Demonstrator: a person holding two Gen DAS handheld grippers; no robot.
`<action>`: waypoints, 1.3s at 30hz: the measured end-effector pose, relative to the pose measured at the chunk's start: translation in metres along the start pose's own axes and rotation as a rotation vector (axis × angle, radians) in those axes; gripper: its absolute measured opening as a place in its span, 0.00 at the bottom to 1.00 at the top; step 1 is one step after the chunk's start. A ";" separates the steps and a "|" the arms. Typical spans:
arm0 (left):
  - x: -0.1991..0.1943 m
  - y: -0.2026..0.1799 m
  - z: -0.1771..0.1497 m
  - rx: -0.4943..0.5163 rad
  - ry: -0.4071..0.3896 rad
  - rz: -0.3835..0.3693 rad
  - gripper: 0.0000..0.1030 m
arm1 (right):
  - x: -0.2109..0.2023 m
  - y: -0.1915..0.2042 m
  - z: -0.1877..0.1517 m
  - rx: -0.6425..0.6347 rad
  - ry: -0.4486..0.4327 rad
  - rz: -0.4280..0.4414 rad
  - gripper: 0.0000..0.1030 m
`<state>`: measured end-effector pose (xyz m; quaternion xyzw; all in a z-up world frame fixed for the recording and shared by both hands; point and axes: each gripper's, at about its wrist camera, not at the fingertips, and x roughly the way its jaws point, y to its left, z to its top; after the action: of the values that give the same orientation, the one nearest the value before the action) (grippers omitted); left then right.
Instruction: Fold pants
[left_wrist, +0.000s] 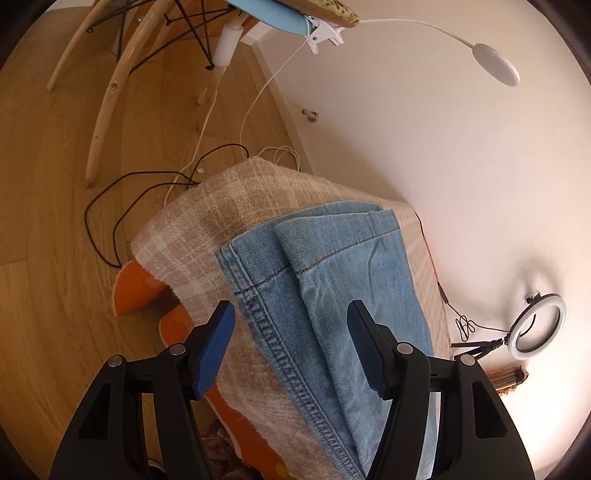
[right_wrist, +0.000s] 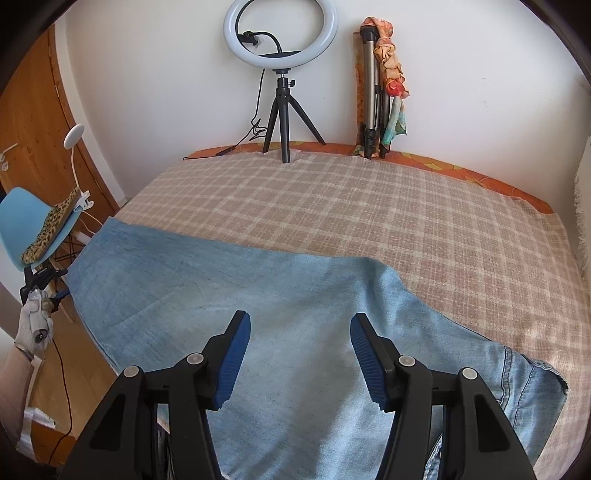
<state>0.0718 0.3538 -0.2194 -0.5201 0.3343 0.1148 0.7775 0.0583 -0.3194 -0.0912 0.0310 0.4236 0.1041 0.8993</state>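
Light blue denim pants (right_wrist: 258, 295) lie flat on a beige checked blanket (right_wrist: 369, 206), one leg laid over the other, waist end at the lower right. In the left wrist view the leg hems (left_wrist: 332, 251) lie near the blanket's corner. My left gripper (left_wrist: 291, 332) is open and empty, hovering just above the hem end, its fingers straddling the side seam. My right gripper (right_wrist: 299, 350) is open and empty above the middle of the pants. The left hand and its gripper (right_wrist: 40, 295) show at the left edge of the right wrist view.
A ring light on a tripod (right_wrist: 280, 48) and a folded tripod with a scarf (right_wrist: 380, 88) stand at the blanket's far edge by the wall. A blue chair (right_wrist: 33, 225) with a clip lamp (left_wrist: 495, 62) stands left of the bed. Cables (left_wrist: 147, 192) lie on the wooden floor.
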 end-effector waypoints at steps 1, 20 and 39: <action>0.002 0.006 0.000 -0.028 0.000 -0.007 0.61 | -0.001 0.001 -0.001 0.001 -0.001 0.001 0.57; 0.004 -0.022 0.002 0.026 -0.075 -0.090 0.59 | 0.001 0.006 0.003 0.015 0.002 0.001 0.57; -0.008 -0.125 -0.035 0.496 -0.125 -0.072 0.06 | 0.020 0.036 0.017 -0.024 0.032 0.061 0.59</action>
<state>0.1174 0.2697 -0.1304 -0.3168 0.2849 0.0334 0.9041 0.0781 -0.2798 -0.0901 0.0317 0.4357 0.1372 0.8890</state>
